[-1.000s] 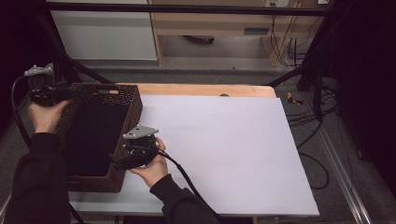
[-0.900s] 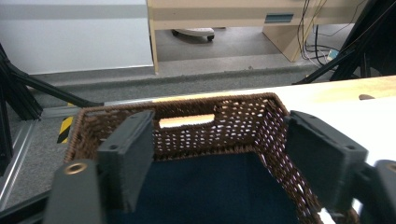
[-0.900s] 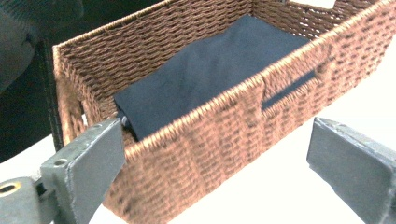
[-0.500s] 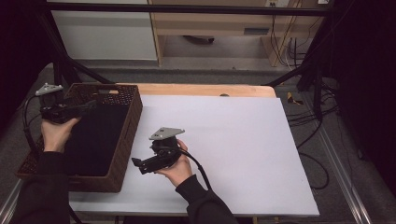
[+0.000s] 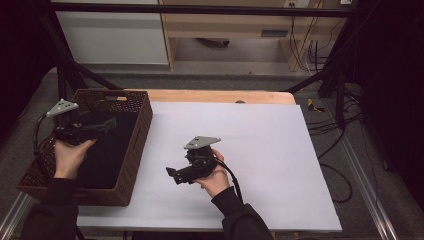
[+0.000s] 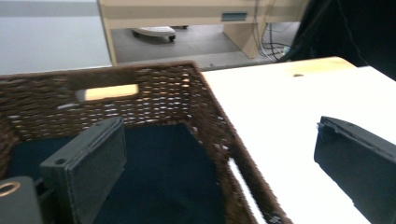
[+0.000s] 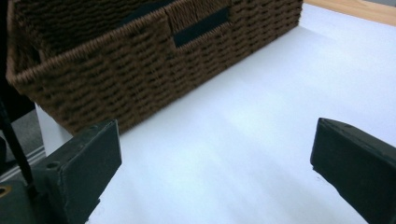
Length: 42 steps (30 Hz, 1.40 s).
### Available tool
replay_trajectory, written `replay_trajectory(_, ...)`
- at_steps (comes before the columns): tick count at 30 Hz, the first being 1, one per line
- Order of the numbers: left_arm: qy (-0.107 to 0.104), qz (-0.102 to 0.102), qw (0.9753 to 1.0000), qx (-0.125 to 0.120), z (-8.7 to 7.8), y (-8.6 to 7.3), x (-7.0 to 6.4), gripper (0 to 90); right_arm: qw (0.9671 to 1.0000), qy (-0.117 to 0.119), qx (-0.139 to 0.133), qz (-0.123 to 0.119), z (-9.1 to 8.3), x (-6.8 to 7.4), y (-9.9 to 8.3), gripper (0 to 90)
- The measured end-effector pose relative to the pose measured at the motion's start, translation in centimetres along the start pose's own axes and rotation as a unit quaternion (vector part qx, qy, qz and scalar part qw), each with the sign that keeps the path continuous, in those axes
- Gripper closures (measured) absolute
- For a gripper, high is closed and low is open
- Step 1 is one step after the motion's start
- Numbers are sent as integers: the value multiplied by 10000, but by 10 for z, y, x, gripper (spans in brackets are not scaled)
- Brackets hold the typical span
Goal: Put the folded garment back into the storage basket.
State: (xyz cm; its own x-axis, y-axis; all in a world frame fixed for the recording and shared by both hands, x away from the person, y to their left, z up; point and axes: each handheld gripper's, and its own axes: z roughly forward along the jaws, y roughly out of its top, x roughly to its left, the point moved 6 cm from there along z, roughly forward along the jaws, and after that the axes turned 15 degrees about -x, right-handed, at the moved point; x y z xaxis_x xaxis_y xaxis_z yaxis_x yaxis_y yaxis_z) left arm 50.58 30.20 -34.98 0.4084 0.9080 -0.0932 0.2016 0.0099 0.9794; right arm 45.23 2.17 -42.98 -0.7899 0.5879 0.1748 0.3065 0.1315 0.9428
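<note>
White desk (image 5: 260, 150): right claw (image 5: 172, 176) has slid farther from the basket (image 5: 137, 145); both it and the left claw (image 5: 111, 123) gape wide, empty.

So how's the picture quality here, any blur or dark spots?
High view: dim and dark at the edges, the white table brightest. Left gripper view: the basket weave is soft, with light showing through it. Right gripper view: the basket is motion-blurred.

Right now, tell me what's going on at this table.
A person holds a gripper in each hand. The left gripper hangs open over the dark lining of the brown wicker basket. The right gripper is open above the white table, beside the basket, holding nothing.
</note>
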Motion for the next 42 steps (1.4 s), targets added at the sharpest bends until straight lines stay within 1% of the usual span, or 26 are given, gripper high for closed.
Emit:
replay_trajectory(3, -158, 63, 9999, -15, -1, -2, -13, 16, 10000, -38, 43, -5, -9, -7, -5, 24)
replay_trajectory(4, -173, 64, 9998, -26, -2, -3, -17, 16, 10000, -62, 39, -6, -13, -10, -7, 24)
replay_trajectory(9, -420, -20, 9991, -74, -2, -7, -33, 17, 9998, -137, 102, 44, -26, -21, -11, 18)
replay_trajectory(10, -474, -39, 9988, -78, -2, -8, -36, 17, 9999, -127, 104, 36, -29, -23, -11, 15)
replay_trajectory(11, -503, -11, 9987, -86, -2, -10, -40, 17, 9999, -126, 107, 38, -31, -25, -12, 13)
replay_trajectory(14, -672, -67, 9977, -107, -2, -12, -50, 18, 9998, -141, 114, -49, -40, -30, -14, 8)
replay_trajectory(15, -708, -71, 9974, -120, -1, -13, -53, 17, 9998, -151, 122, -37, -41, -31, -14, 6)
replay_trajectory(19, -871, -25, 9961, -111, 1, -16, -67, 17, 9998, -180, 79, -48, -50, -37, -17, 7)
replay_trajectory(23, -1016, 19, 9948, -93, 1, -21, -80, 18, 9995, -264, 143, -63, -61, -46, -23, 7)
replay_trajectory(25, -1087, 60, 9940, -71, 1, -23, -88, 17, 9994, -319, 142, -28, -66, -50, -25, 7)
replay_trajectory(27, -1165, 79, 9931, -47, 3, -25, -94, 17, 9993, -348, 111, -51, -72, -55, -27, 7)
replay_trajectory(29, -1201, 108, 9927, -14, 5, -28, -102, 17, 9991, -403, 93, -50, -78, -60, -29, 6)
replay_trajectory(31, -1229, 200, 9922, 16, 9, -32, -110, 17, 9989, -450, 102, -44, -85, -64, -31, 3)
replay_trajectory(32, -1246, 209, 9920, 38, 9, -33, -113, 17, 9989, -459, 87, -50, -88, -66, -31, 4)
replay_trajectory(33, -1303, 175, 9913, 31, 11, -35, -118, 17, 9989, -467, 88, -60, -91, -68, -32, 3)
replay_trajectory(36, -1354, 250, 9905, 61, 15, -39, -128, 17, 9985, -524, 50, -121, -100, -74, -34, 4)
replay_trajectory(38, -1423, 246, 9895, 91, 18, -44, -134, 18, 9984, -561, 28, -103, -105, -77, -36, 3)
replay_trajectory(42, -1653, 223, 9858, 209, 22, -59, -146, 16, 9979, -641, 21, -85, -115, -85, -41, 3)
